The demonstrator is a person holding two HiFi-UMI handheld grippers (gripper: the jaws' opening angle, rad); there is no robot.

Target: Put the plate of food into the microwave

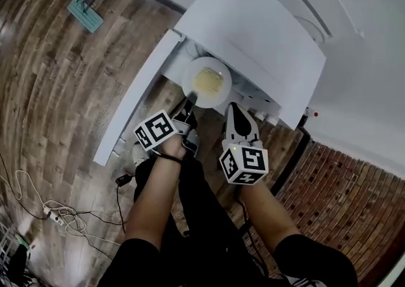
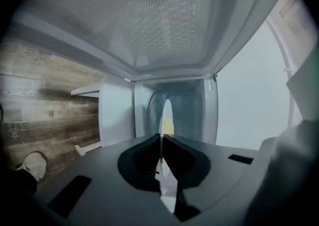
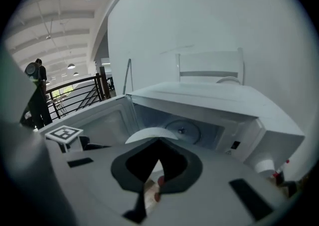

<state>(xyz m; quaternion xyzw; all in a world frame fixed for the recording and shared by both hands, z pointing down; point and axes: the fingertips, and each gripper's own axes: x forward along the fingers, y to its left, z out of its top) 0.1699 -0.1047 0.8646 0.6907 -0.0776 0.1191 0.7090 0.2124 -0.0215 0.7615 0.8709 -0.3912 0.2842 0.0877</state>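
Note:
A white plate (image 1: 207, 81) with yellow food (image 1: 209, 80) hangs level at the mouth of the white microwave (image 1: 253, 32). The microwave's door (image 1: 136, 95) is swung open to the left. My left gripper (image 1: 190, 99) is shut on the plate's near rim. In the left gripper view the plate (image 2: 166, 115) shows edge-on between the jaws of that gripper (image 2: 162, 137), with the cavity behind it. My right gripper (image 1: 233, 107) hovers just right of the plate, jaws together and holding nothing. Seen from the right gripper (image 3: 159, 141), the plate (image 3: 149, 134) lies before the glass turntable (image 3: 183, 131).
The open door stands left of the plate and the cavity's right wall (image 3: 244, 135) close on the right. A power strip with cables (image 1: 54, 216) lies on the wooden floor. A brick wall (image 1: 342, 184) rises at the right. A person (image 3: 37, 90) stands far off by a railing.

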